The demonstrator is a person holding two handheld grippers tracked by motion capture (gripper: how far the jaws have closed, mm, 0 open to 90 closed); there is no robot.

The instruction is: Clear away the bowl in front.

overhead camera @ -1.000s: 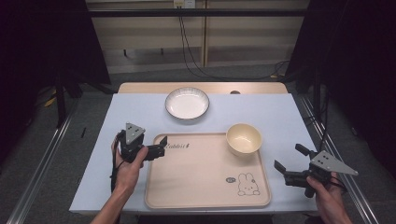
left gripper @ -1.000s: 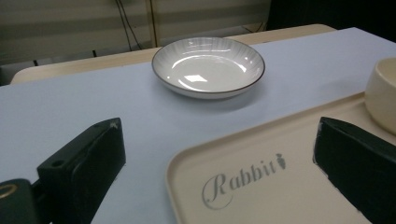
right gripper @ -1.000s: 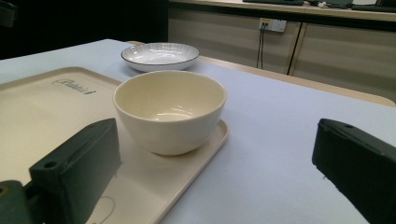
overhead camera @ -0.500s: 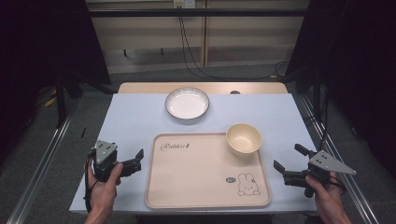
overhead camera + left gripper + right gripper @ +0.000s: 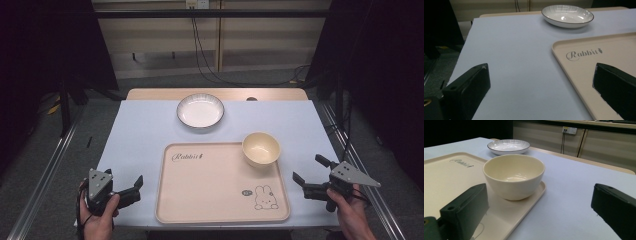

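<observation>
The left gripper (image 5: 131,189) has its jaws spread wide with nothing between them; in the left gripper view they frame bare pale-blue surface (image 5: 519,50) and the near left corner of the tray (image 5: 584,75). It sits at the front left edge of the surface, held in the left hand (image 5: 97,220), well clear of the tray's left rim. This is where the change lies: one second ago this gripper was farther forward, touching or just beside the tray's far left corner, and half a second ago it was partway back; now it has drawn down and outward to the front corner.

The right gripper (image 5: 309,176) also has its jaws open and empty, pointing toward the tray from just off its right rim, held in the right hand (image 5: 350,215). It stands where it did in both earlier frames.

The beige tray carries the word "Rabbit" near its far left corner and a small rabbit drawing near its front right corner. A cream bowl (image 5: 514,176), empty and upright, stands in the tray's far right corner, unmoved. Beyond the tray, a shallow white plate (image 5: 200,110) with a dark rim and fine ribbing rests on the surface, also unmoved.
</observation>
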